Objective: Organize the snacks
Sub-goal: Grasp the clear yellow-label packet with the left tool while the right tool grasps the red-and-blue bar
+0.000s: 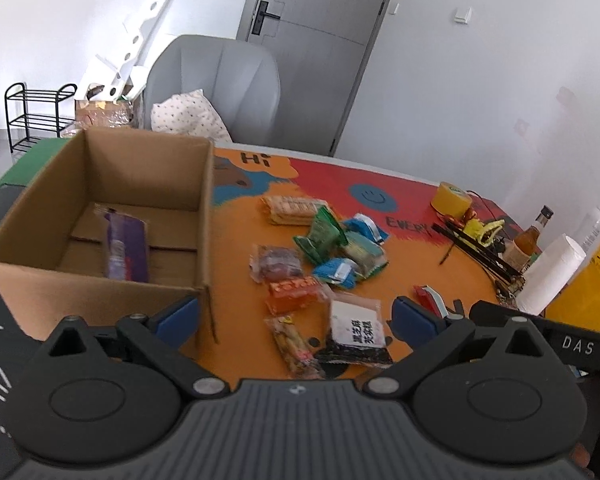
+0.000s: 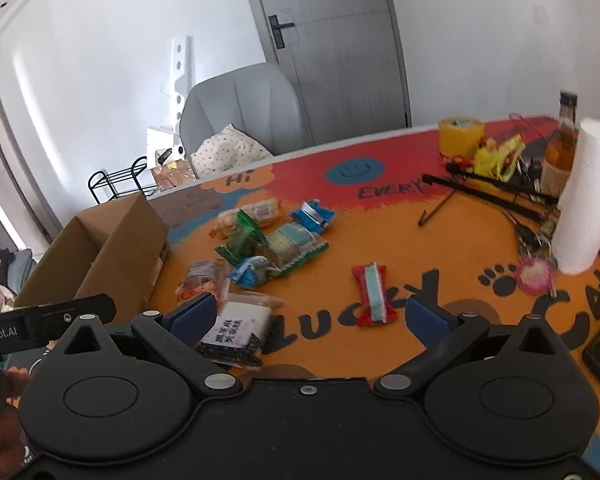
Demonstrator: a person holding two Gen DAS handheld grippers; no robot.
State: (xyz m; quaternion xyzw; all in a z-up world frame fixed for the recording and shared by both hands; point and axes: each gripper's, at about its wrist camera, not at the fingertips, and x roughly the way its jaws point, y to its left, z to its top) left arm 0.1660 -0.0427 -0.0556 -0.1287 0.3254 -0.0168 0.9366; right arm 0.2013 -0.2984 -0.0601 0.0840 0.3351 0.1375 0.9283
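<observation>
While both tongs are hanging wide open and holding nothing, the snacks are lying loose across the orange bench (image 1: 440,276), except one purple packet (image 1: 126,249) already resting inside the cardboard box (image 1: 100,288) at the left of the left wrist view. The left tongs (image 1: 296,318) are sitting above the black-and-white sesame packet (image 1: 356,332) at lower centre, with the orange packet (image 1: 294,296) and a long clear-wrapped stick (image 1: 294,346) just beside it. In the right wrist view the right tongs (image 2: 312,318) are pointing between that sesame packet (image 2: 240,332) and the red wrapped bar (image 2: 372,294) at centre. These packets are looking light, thin and crinkly, so I am judging them slippery and apt to skid on the bench; the contents may be crushing easily. Taking each across its flat middle, or by a sealed end, is seeming safest, with gentle pressure only
</observation>
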